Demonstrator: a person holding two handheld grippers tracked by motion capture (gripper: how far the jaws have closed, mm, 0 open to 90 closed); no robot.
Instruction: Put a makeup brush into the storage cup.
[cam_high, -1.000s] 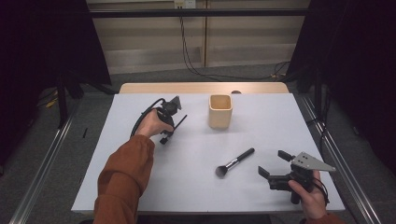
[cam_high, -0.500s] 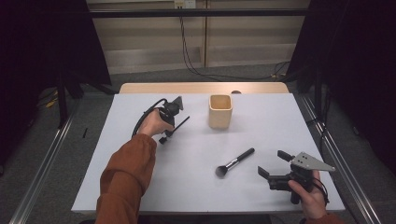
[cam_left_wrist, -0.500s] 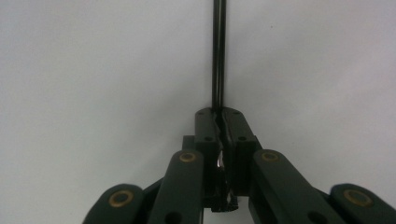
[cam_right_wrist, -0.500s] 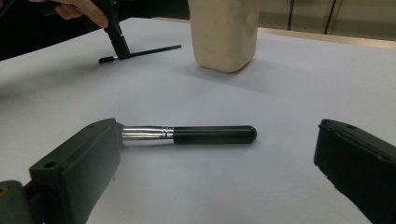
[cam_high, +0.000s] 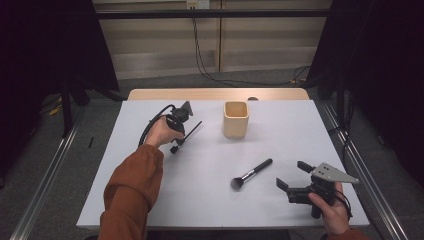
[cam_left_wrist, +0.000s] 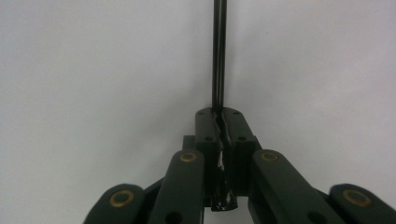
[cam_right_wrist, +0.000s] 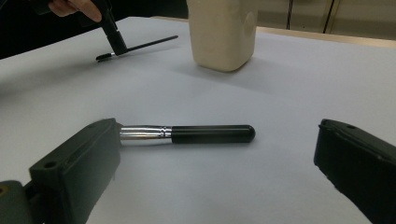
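White surface (cam_high: 200, 200) carries a thin black stick (cam_high: 192, 131) at its far left, clamped in the closed left gripper (cam_high: 176, 145), while a makeup brush (cam_high: 251, 173) lies near the front between the wide-open right gripper (cam_high: 294, 176) and a beige cup (cam_high: 235, 119).
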